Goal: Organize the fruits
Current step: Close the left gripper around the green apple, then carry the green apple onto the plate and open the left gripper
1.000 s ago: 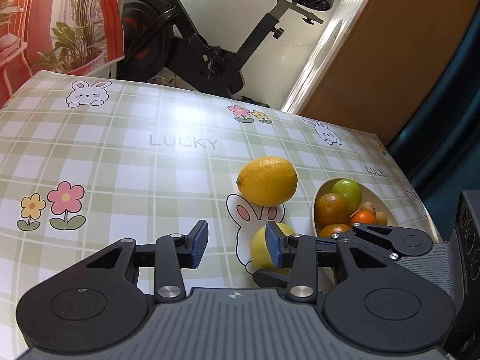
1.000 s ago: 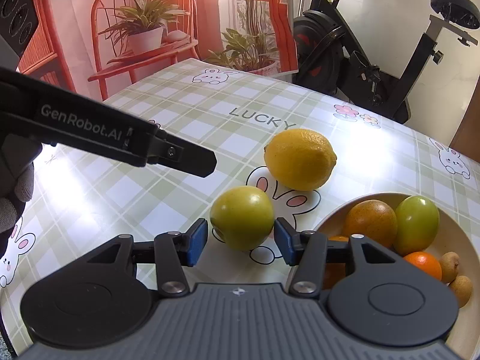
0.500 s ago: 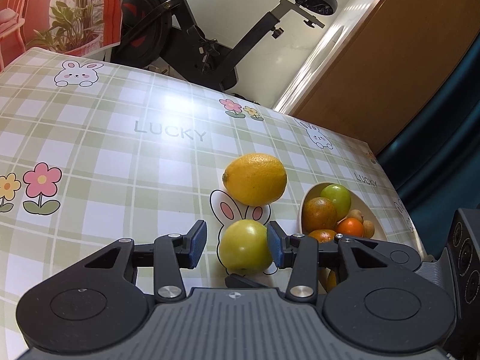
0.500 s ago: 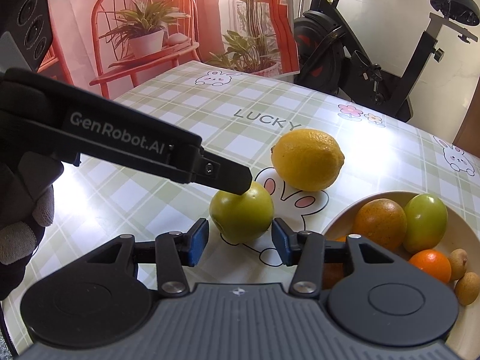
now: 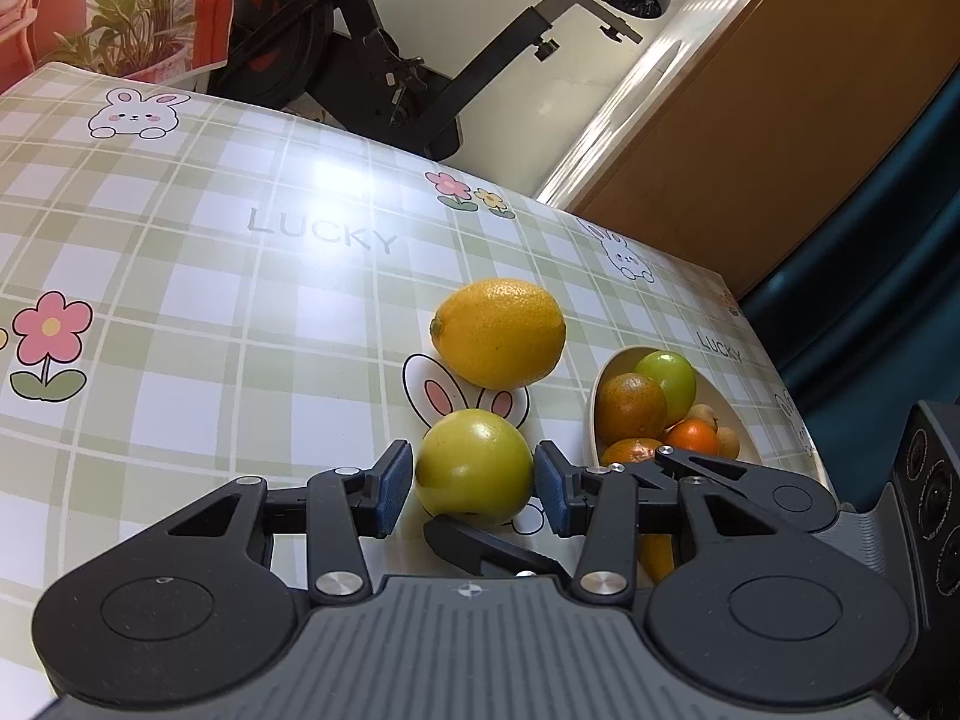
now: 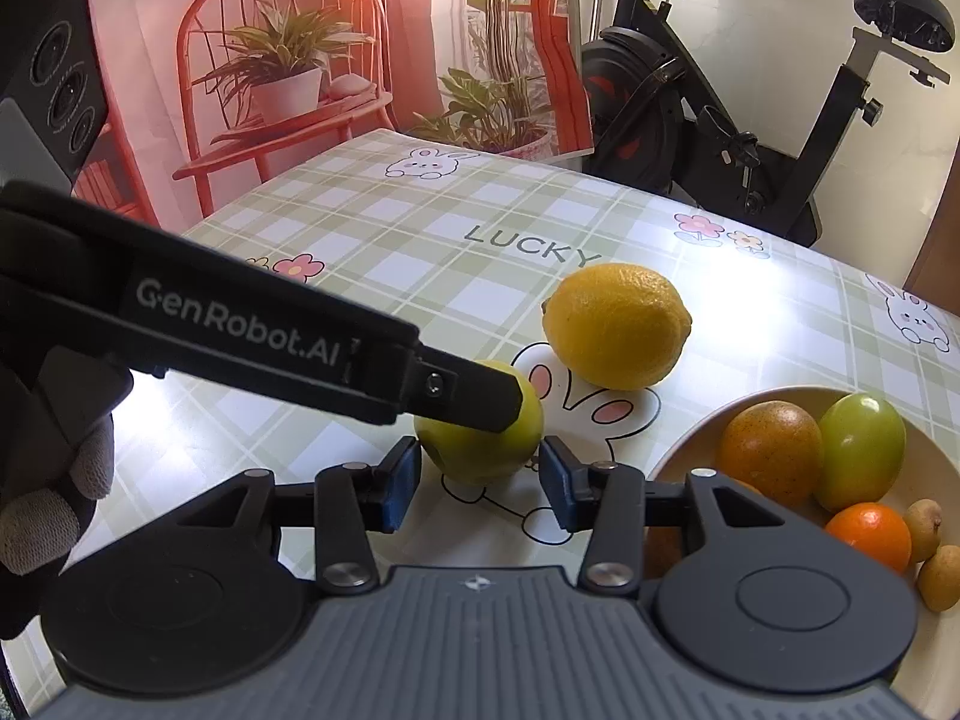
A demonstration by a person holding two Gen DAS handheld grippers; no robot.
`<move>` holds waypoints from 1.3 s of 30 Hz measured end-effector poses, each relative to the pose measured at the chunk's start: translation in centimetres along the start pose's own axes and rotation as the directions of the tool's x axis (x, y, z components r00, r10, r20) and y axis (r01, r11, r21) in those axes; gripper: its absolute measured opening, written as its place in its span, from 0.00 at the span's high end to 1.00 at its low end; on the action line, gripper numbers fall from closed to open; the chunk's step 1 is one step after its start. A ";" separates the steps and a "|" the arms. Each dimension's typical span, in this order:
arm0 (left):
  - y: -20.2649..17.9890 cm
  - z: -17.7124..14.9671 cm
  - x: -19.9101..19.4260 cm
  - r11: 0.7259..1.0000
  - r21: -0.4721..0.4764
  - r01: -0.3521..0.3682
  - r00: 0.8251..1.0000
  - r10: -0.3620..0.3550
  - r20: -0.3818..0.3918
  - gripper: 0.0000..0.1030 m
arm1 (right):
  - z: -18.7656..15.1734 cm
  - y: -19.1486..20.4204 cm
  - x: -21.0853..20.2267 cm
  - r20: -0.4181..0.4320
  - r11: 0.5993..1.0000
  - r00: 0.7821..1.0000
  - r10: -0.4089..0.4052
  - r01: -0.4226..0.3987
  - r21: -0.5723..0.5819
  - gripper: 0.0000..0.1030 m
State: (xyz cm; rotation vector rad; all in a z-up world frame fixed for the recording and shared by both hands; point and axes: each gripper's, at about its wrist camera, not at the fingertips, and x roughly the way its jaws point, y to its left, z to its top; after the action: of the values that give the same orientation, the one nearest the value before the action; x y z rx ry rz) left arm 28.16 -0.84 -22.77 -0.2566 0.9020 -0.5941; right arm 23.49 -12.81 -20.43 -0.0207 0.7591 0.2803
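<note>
A green fruit (image 5: 474,468) (image 6: 480,456) lies on the checked tablecloth in front of a yellow lemon (image 5: 498,333) (image 6: 615,327). My left gripper (image 5: 474,489) straddles it, its blue pads hugging both sides without visibly squeezing. One of its fingers (image 6: 468,390) crosses the fruit's top in the right wrist view. My right gripper (image 6: 478,483) is closing its jaws on the same fruit, fingertips touching both flanks. One of its fingers (image 5: 480,543) shows under the fruit in the left wrist view. To the right, a cream bowl (image 5: 592,414) (image 6: 690,438) holds several fruits.
A gloved hand (image 6: 54,480) holds the left gripper's handle. Beyond the table's far edge stands an exercise bike (image 5: 390,60) (image 6: 720,120). A red chair-and-plants backdrop (image 6: 288,90) stands at the far left. The cloth left of the fruits is bare.
The left gripper swung over until the green fruit sat between its pads, its finger sliding across the fruit in the right wrist view. The right gripper's jaws narrowed onto the fruit.
</note>
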 end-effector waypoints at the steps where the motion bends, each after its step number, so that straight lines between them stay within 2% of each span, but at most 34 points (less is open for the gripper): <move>1: -0.1 -0.1 0.1 1.000 0.005 -0.002 1.000 0.002 0.002 0.54 | 0.0 0.1 0.0 0.001 1.000 1.000 -0.001 0.001 0.002 0.54; 13: -0.7 -1.2 -1.1 0.999 0.041 -0.029 0.999 0.028 0.034 0.54 | -0.2 0.1 -0.3 0.014 0.998 0.999 0.030 -0.031 0.058 0.55; 22: -2.5 -2.4 -2.6 0.995 0.078 -0.058 0.997 0.054 0.057 0.54 | -1.1 0.5 -2.1 0.046 0.995 0.998 0.044 -0.048 0.087 0.55; 28: -5.1 -2.3 -3.2 0.988 0.145 -0.060 0.996 0.050 0.072 0.54 | -2.0 0.0 -4.6 0.106 0.991 0.994 0.035 -0.048 0.123 0.55; 39: -11.0 -2.4 -2.6 0.968 0.244 -0.052 0.997 0.036 0.073 0.54 | -3.7 -2.7 -9.3 0.200 0.975 0.979 -0.041 -0.004 0.222 0.54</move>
State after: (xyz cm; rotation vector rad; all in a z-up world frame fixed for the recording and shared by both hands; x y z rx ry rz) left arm 20.95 -8.16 -17.59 -0.0329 0.7583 -0.6455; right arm 15.27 -18.10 -16.93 0.2091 0.5818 0.1751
